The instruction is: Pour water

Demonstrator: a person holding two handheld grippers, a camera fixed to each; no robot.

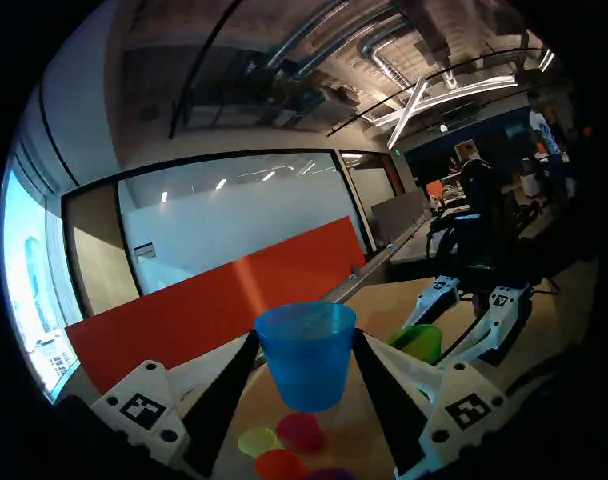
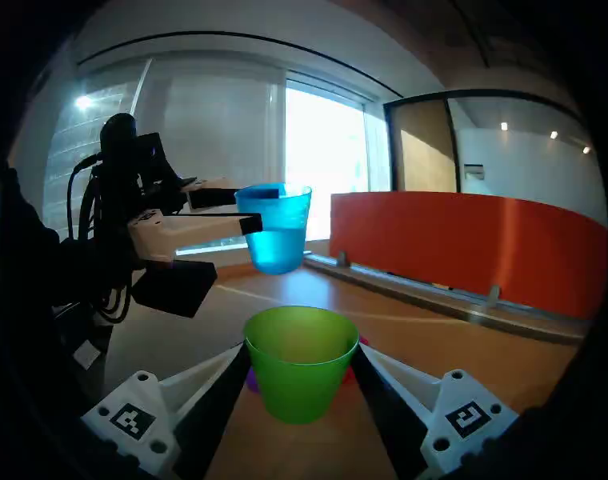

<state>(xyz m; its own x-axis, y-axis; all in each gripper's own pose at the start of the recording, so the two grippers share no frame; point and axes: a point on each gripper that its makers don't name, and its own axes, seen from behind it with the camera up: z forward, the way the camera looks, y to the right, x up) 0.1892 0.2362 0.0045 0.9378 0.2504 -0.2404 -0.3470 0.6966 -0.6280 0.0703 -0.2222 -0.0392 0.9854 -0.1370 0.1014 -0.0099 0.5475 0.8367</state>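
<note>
Left tongs are clamped on the blue cup, one finger on each side of its wall, opened just cup-wide. It's the same story for the right tongs on the green cup: both fingers press on its sides, and the cup is upright, mouth up.

That green cup is our marker. In the right gripper view, the blue cup hangs above the green cup and off to its left, farther away and well clear of its rim. It's level, no tilt at all. Water shows through the blue wall, roughly to the halfway line. Inside the green cup I see nothing but green, so I'd call it empty.

Both cups look to be up off the worktop. Near the green cup, a few coloured discs lie on the wood: yellow, pink and orange, with a purple edge peeking out behind the cup's base. Beyond the green cup, a red divider runs along the far edge.

So where are we? Both cups are gripped and raised, so that part's done. The pour itself hasn't begun: the blue cup has to come across over the green cup's mouth, then tip. Nearly all the real work is left.
</note>
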